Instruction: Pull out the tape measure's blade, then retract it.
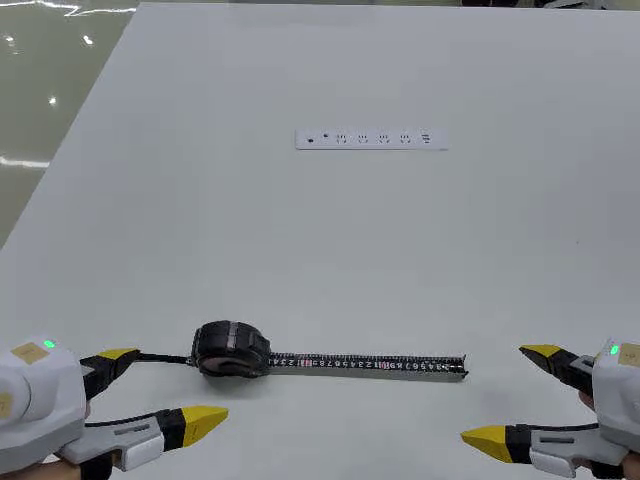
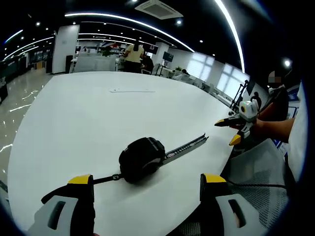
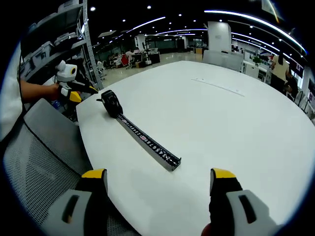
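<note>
Tape measure with a round black case point(image 1: 231, 349) lies on the white workbench point(image 1: 350, 240) in the lower left-centre of the head view. Its dark blade with white numerals point(image 1: 370, 363) is drawn out and lies flat on the surface. The blade runs rightward from the case and ends at a small hook point(image 1: 464, 366) in the lower right-centre. A thin black strap point(image 1: 160, 357) leaves the case's other side and runs toward the lower left corner.

The left gripper point(image 1: 170, 385), grey-bodied with yellow-tipped black jaws, sits in the lower left corner. Its jaws are spread wide and hold nothing. The strap reaches up to its upper jaw tip, but whether the two touch cannot be told. In the left gripper view the case sits just above the gap between the jaws.

The right gripper point(image 1: 505, 393), of the same build, sits in the lower right corner. Its jaws are also spread apart and empty, just right of the hook and clear of it. In the right gripper view the blade's end lies just above the jaw gap.

A long white power strip point(image 1: 370, 139) lies flat in the upper centre of the head view, well apart from the tape measure.
</note>
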### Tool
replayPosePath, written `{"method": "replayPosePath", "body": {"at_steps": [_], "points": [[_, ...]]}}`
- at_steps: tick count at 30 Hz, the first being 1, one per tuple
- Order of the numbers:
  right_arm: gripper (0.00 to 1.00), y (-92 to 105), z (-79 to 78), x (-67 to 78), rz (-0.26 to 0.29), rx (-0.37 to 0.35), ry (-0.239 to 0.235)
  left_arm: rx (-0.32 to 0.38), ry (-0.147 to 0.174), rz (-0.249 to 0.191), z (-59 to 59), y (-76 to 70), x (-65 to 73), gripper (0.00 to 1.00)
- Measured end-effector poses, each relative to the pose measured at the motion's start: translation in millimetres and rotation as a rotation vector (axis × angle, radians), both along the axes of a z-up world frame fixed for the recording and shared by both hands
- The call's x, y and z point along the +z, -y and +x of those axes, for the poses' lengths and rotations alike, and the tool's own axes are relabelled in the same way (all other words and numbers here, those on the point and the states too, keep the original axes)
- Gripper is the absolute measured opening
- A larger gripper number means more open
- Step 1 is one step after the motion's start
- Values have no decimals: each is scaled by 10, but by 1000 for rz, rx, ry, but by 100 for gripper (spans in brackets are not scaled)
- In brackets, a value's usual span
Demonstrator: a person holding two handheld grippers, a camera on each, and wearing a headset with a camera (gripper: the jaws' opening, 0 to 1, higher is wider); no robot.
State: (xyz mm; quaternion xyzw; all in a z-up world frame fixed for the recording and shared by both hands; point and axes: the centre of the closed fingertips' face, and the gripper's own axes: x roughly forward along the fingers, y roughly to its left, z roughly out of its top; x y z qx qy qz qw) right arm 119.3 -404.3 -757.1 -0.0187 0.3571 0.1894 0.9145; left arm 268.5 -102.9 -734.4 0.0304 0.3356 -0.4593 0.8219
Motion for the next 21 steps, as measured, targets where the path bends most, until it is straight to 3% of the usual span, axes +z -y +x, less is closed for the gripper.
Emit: {"method": "replayPosePath", "body": {"at_steps": [21], "points": [[89, -59, -114, -58, 0, 1, -23, 20, -15, -11, -20, -54, -8, 87]]}}
